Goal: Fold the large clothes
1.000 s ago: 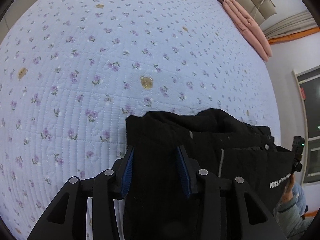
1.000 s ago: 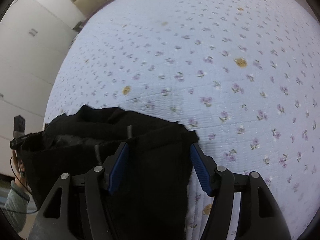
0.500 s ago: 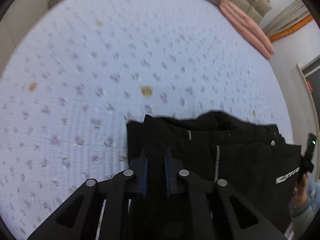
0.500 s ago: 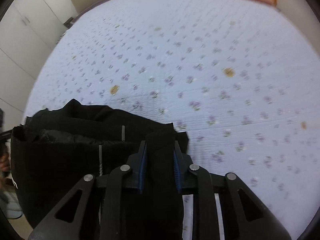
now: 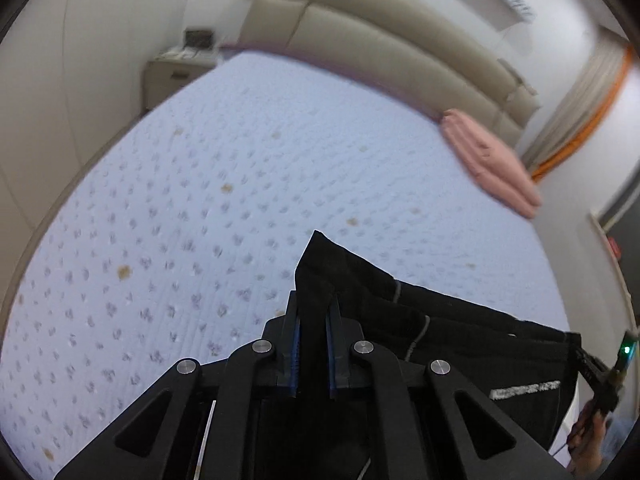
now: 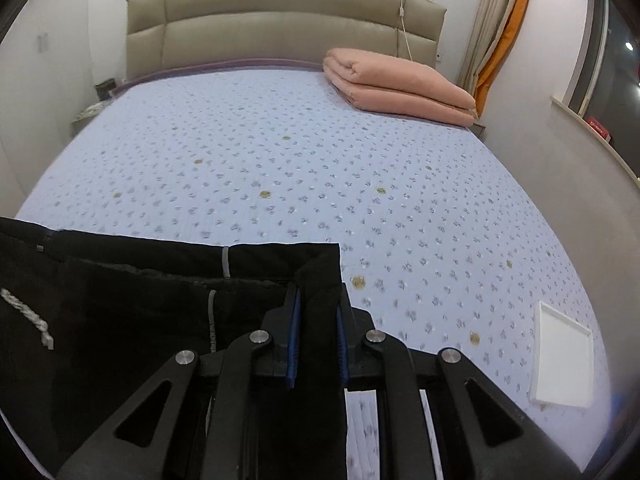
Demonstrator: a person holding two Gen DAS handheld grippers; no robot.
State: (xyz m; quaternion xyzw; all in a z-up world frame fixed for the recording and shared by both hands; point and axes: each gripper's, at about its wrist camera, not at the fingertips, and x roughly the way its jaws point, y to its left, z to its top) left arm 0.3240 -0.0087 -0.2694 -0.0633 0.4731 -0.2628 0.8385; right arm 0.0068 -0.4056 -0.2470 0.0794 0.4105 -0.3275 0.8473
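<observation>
A large black garment (image 5: 460, 344) with white lettering and grey cords hangs stretched between my two grippers above the bed (image 5: 240, 184). My left gripper (image 5: 313, 312) is shut on its left top corner, and a peak of cloth sticks up past the blue pads. In the right wrist view the same garment (image 6: 120, 300) spreads to the left. My right gripper (image 6: 318, 300) pinches its right top corner; its jaws are still closing with the cloth pressed between the pads. The garment's lower part is hidden below both views.
The bed (image 6: 320, 168) has a pale blue quilt with small flowers and a beige padded headboard (image 6: 280, 36). A folded pink blanket (image 6: 400, 84) lies at its far right corner. A flat white square (image 6: 560, 356) lies near the right edge. A nightstand (image 5: 176, 76) stands far left.
Both grippers closed on the garment's top corners and rose with it. Both views tilted up, so the headboard and walls now show.
</observation>
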